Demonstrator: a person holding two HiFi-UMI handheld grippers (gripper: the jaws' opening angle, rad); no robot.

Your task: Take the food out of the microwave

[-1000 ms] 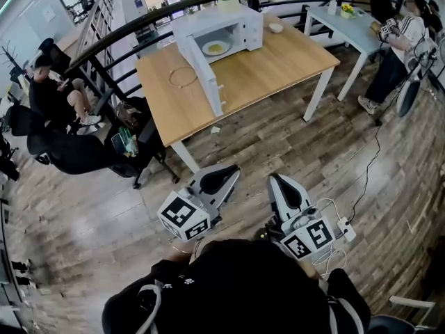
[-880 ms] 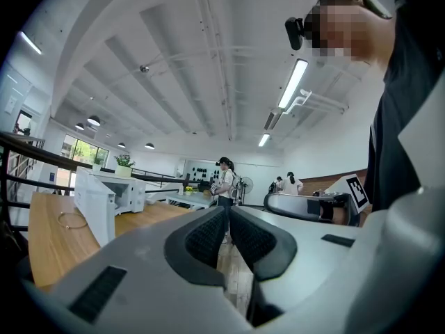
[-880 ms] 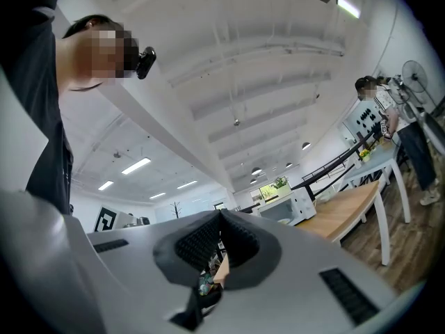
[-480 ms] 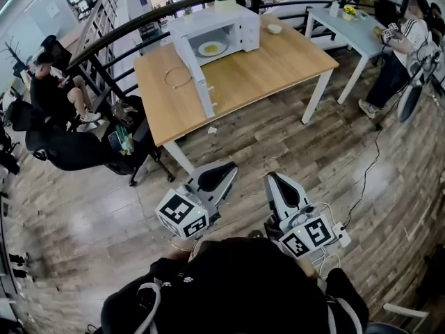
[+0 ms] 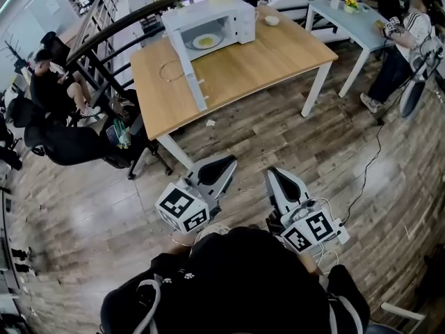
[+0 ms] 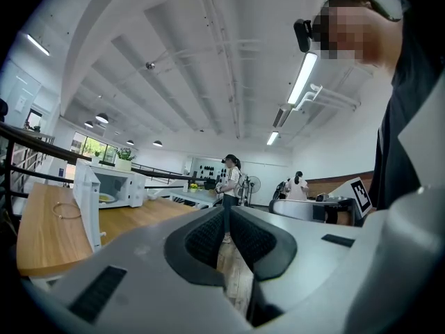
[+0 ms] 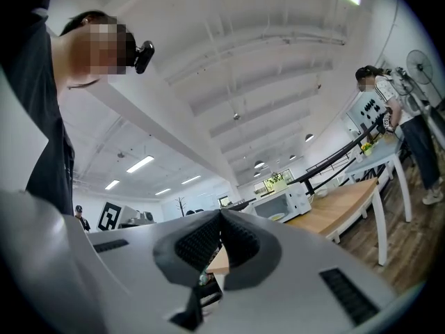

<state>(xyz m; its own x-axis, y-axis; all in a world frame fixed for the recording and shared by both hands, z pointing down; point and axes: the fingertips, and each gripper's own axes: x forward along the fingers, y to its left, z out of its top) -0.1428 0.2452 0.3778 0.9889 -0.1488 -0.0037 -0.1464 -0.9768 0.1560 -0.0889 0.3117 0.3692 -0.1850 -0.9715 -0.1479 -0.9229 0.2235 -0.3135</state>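
A white microwave (image 5: pixel 208 23) stands at the far side of the wooden table (image 5: pixel 243 75), its door (image 5: pixel 186 68) swung wide open. Inside lies a white plate with yellow food (image 5: pixel 206 41). Both grippers hang low over the floor, well short of the table. My left gripper (image 5: pixel 226 164) is shut and holds nothing. My right gripper (image 5: pixel 274 174) is also shut and holds nothing. In the left gripper view the microwave (image 6: pixel 122 186) and plate (image 6: pixel 106 198) show far off past the closed left gripper (image 6: pixel 228 213). In the right gripper view the microwave (image 7: pixel 281 204) is small beyond the right gripper (image 7: pixel 221 218).
A thin ring (image 5: pixel 170 70) and a small bowl (image 5: pixel 272 20) lie on the table. A black chair (image 5: pixel 76 148) and a seated person (image 5: pixel 55 82) are at the left by the railing (image 5: pixel 104 47). A person (image 5: pixel 403 40) stands by a white table (image 5: pixel 348 19). A cable (image 5: pixel 368 165) crosses the floor.
The table and microwave have slid a little up and left in the head view. Both grippers stay low, shut and holding nothing.
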